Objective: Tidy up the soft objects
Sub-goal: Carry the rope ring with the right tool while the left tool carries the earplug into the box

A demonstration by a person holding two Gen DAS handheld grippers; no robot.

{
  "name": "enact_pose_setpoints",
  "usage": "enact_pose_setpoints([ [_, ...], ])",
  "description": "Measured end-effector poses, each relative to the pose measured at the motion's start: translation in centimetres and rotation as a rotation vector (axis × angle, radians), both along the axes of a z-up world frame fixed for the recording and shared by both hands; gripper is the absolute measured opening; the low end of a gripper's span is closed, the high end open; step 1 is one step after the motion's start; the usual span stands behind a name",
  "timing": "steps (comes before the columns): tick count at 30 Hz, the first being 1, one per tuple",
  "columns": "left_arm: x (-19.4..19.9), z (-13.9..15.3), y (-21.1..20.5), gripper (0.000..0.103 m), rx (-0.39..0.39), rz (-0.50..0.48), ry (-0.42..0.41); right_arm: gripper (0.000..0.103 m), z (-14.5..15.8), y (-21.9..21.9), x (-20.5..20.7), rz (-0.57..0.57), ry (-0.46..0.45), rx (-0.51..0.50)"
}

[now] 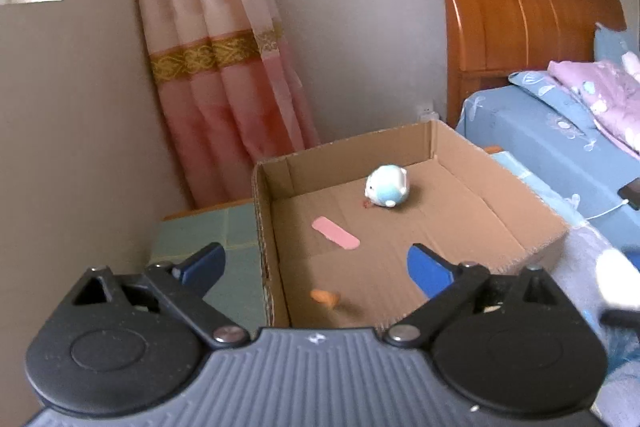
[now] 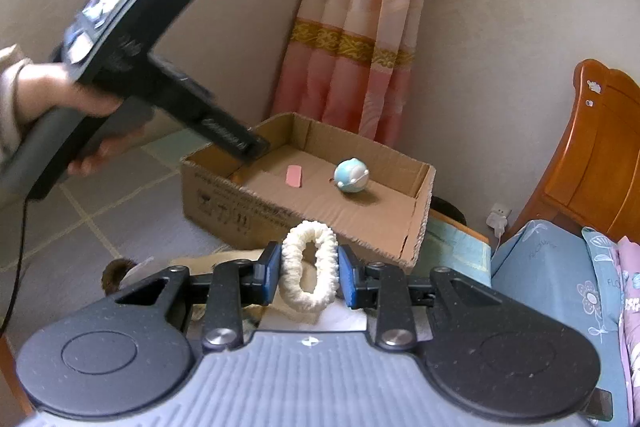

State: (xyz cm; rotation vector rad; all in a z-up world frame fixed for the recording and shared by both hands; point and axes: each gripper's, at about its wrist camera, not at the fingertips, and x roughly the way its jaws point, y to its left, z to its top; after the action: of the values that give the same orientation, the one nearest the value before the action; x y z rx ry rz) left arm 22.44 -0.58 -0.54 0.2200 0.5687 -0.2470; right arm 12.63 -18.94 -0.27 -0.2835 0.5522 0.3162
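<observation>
Right hand-held gripper squeezed fluffy white scrunchie by its sides. Soft, light, squishy. Left hand-held gripper wide open, empty. Box at 12 o'clock.

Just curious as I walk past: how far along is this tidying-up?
Partly done. A blue-and-white plush toy, a pink strip and a small orange piece already lie in the cardboard box. The right gripper holds a white scrunchie, not yet boxed. The left gripper is open, empty.
</observation>
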Motion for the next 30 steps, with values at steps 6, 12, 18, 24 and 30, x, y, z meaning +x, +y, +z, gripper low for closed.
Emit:
enact_pose_setpoints([
  [6,-3.9,-0.1,1.0,0.098,0.048,0.006,0.074,0.035,0.4,-0.6,2.5,0.001,-0.002,0.003],
  [12,-7.2,0.0,1.8,0.101,0.033,0.017,0.114,0.035,1.4,-1.2,6.4,-0.014,0.015,0.031],
  [18,-8.5,0.6,2.1,0.101,0.044,0.039,0.109,0.035,1.8,-0.5,11.9,-0.041,0.044,0.012],
  [24,-9.6,1.5,2.7,0.101,0.056,0.051,0.100,0.072,1.1,0.6,16.9,-0.111,0.099,0.013],
  [30,-10.2,1.1,3.3,0.101,0.046,0.064,0.122,0.101,1.3,1.2,15.3,-0.120,0.082,0.016],
])
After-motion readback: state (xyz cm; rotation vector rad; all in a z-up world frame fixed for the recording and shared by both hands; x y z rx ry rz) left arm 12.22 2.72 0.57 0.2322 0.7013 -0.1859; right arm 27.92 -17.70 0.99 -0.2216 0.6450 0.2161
